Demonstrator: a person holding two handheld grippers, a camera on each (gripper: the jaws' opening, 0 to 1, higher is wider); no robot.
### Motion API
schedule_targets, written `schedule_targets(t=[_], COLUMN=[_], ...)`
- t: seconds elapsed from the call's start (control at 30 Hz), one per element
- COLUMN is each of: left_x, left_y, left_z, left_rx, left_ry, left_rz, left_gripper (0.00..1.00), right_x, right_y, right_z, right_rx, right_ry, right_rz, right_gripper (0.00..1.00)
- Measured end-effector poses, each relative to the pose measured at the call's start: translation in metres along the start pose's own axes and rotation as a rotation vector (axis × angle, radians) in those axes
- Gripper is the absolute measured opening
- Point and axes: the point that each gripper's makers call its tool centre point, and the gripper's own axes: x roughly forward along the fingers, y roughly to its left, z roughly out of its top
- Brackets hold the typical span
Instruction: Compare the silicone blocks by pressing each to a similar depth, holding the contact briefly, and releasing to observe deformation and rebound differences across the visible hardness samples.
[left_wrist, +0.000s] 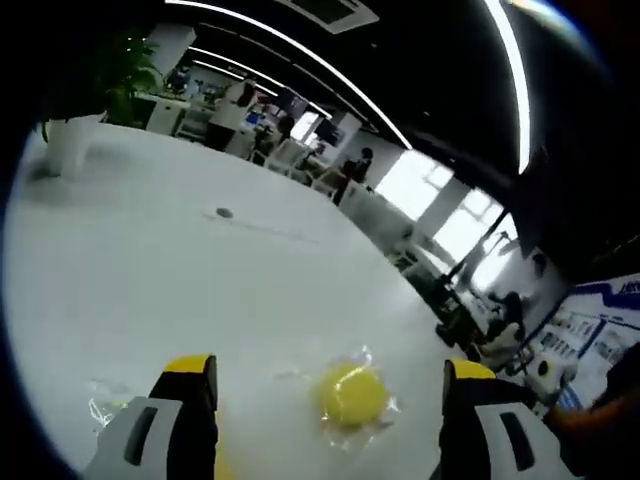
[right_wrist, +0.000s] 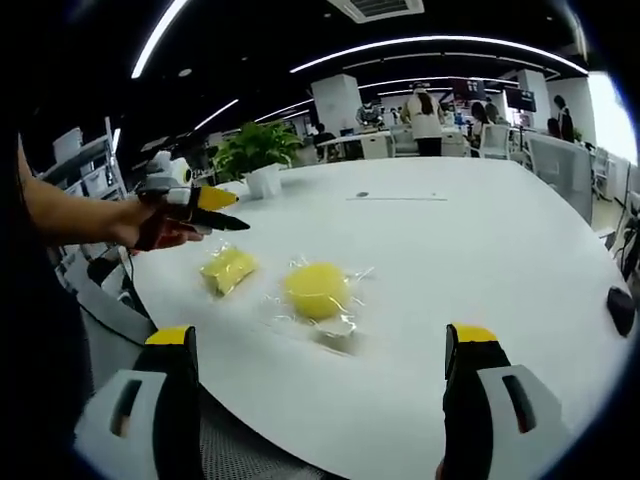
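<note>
Beside the round yellow block (right_wrist: 316, 290), right gripper view adds a rectangular block (right_wrist: 228, 269).

White table (right_wrist: 480, 260) carries it all. On it, ahead between the right claw's jaws, a round yellow block (right_wrist: 316, 289) in clear wrap; just left of that, a flatter yellow block (right_wrist: 228, 268), also wrapped. Far back, a white plant pot (right_wrist: 265, 181) and a small dark disc (right_wrist: 362, 194). Right edge, a dark mouse-like thing (right_wrist: 620, 309).

Yellow round block (right_wrist: 316, 289) and yellow flat block (right_wrist: 228, 268) on white table (right_wrist: 480, 250).
</note>
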Motion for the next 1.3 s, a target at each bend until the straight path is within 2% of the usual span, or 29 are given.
schedule_targets(t=[0.2,0.27,0.33,0.4,0.63,0.77,0.87,0.97,1.07,1.2,1.3], left_x=[0.024,0.032,0.039,0.045,0.058,0.065,0.071,0.073,0.079,0.085,0.088], left_y=[-0.003,0.005,0.009,0.013,0.021,0.025,0.025,0.033,0.032,0.036,0.033], left_z=[-0.012,-0.017,-0.020,-0.021,-0.034,-0.042,-0.043,-0.043,-0.046,-0.054,-0.057], left_rx=[-0.004,-0.049,-0.090,-0.108,-0.184,-0.222,-0.242,-0.256,-0.278,-0.278,-0.355], left_ry=[0.069,0.090,0.096,0.087,0.125,0.155,0.159,0.163,0.185,0.222,0.227], left_rz=[0.008,0.041,0.038,0.045,0.053,0.050,0.043,0.078,0.058,0.079,0.070], left_gripper=[0.90,0.88,0.84,0.84,0.77,0.66,0.56,0.38,0.36,0.30,0.25], right_x=[-0.003,-0.003,-0.003,-0.003,-0.002,-0.003,-0.004,-0.005,-0.007,-0.010,-0.010], right_y=[-0.001,-0.002,-0.002,-0.002,-0.005,-0.005,-0.006,-0.007,-0.008,-0.009,-0.009], right_z=[0.012,0.013,0.016,0.017,0.011,0.008,0.005,0.001,-0.002,-0.003,-0.002], right_rx=[0.009,0.008,0.009,0.009,0.018,0.020,0.025,0.025,0.031,0.032,0.031], right_ry=[-0.024,-0.024,-0.027,-0.029,-0.014,-0.009,-0.004,0.002,0.008,0.013,0.012], right_rz=[0.000,-0.002,-0.004,-0.005,-0.008,-0.008,-0.012,-0.020,-0.024,-0.027,-0.029], right_gripper=[0.96,0.96,0.96,0.96,0.96,0.96,0.96,0.96,0.96,0.96,0.96])
